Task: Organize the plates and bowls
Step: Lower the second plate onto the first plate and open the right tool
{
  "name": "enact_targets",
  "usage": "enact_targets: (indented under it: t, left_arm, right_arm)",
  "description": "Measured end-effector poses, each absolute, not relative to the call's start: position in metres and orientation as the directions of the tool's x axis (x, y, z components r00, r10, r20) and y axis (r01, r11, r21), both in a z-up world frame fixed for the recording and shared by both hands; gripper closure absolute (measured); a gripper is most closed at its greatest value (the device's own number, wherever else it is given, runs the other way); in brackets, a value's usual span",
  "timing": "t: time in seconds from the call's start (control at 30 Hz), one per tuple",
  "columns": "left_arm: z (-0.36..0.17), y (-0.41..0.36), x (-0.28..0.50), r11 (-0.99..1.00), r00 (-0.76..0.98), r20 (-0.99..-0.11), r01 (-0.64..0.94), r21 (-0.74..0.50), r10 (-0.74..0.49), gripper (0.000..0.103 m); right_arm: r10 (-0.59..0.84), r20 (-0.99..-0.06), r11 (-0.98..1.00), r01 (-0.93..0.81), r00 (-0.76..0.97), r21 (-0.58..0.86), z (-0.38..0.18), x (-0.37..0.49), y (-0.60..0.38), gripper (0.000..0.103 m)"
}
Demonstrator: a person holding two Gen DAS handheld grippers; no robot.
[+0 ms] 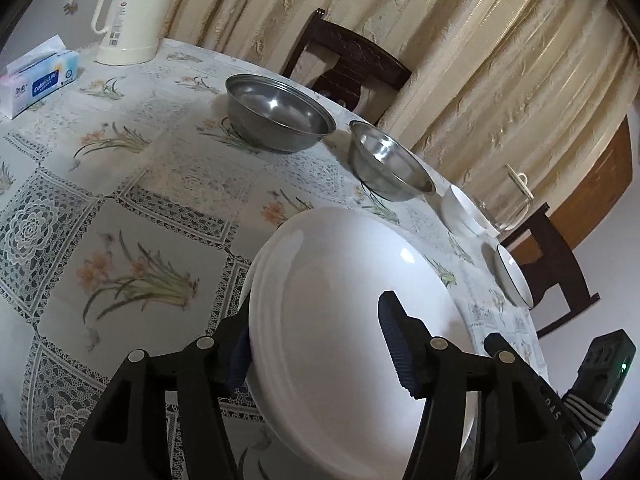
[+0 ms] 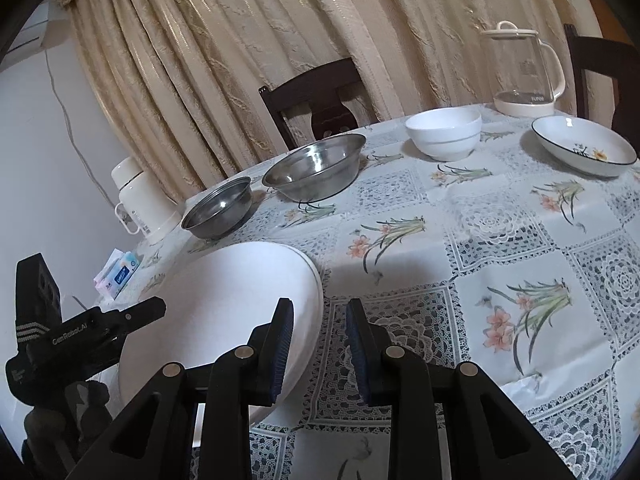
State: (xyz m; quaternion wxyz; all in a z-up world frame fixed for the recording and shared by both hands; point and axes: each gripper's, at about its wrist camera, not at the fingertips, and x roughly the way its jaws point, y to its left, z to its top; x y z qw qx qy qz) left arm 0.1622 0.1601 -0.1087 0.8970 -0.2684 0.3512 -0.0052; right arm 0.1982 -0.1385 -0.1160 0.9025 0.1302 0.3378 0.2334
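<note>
Now left gripper (image 1: pixel 316 344) tilted — fingers astride white plate (image 1: pixel 344 280).

The white plate's (image 1: pixel 344 320) near rim is hidden behind the left hand-held gripper (image 1: pixel 316 344); whether its left pad touches the plate cannot be told. At eleven o'clock, the thermos (image 1: pixel 132 12) top is cut off.

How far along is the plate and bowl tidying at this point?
Early. Done: nothing looks stacked yet. In hand: the left gripper has its fingers either side of the white plate; the right gripper is open and empty. Left: two steel bowls, white bowl and flowered dish sit apart on the table.
</note>
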Motion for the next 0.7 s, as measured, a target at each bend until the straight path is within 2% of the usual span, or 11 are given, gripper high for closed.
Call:
enact_targets:
  t: [0.13, 0.27, 0.37, 0.6, 0.7]
  left_arm:
    - [-0.106, 0.151, 0.162, 0.895, 0.755, -0.638, -0.169, -0.412, -0.151, 0.043]
    - [-0.105, 0.137, 0.16, 0.941, 0.762, -0.64, -0.138, -0.308, -0.098, 0.035]
    - [-0.104, 0.129, 0.16, 0.965, 0.76, -0.647, -0.12, -0.231, -0.061, 0.034]
    - [-0.101, 0.132, 0.166, 0.972, 0.736, -0.673, -0.103, -0.213, -0.07, 0.032]
    - [-0.096, 0.131, 0.166, 0.983, 0.74, -0.673, -0.141, -0.12, 0.023, 0.026]
  right_arm:
    - [0.513, -0.548, 0.855, -0.341, 0.661, 0.39, -0.116, 0.197, -0.138, 0.074]
    - [0.517, -0.549, 0.852, -0.337, 0.656, 0.4, -0.116, 0.198, -0.139, 0.074]
    - [0.521, -0.549, 0.849, -0.335, 0.653, 0.408, -0.116, 0.199, -0.139, 0.074]
    - [0.525, -0.548, 0.847, -0.336, 0.65, 0.412, -0.116, 0.198, -0.139, 0.074]
    - [0.528, -0.548, 0.845, -0.335, 0.649, 0.417, -0.116, 0.198, -0.14, 0.074]
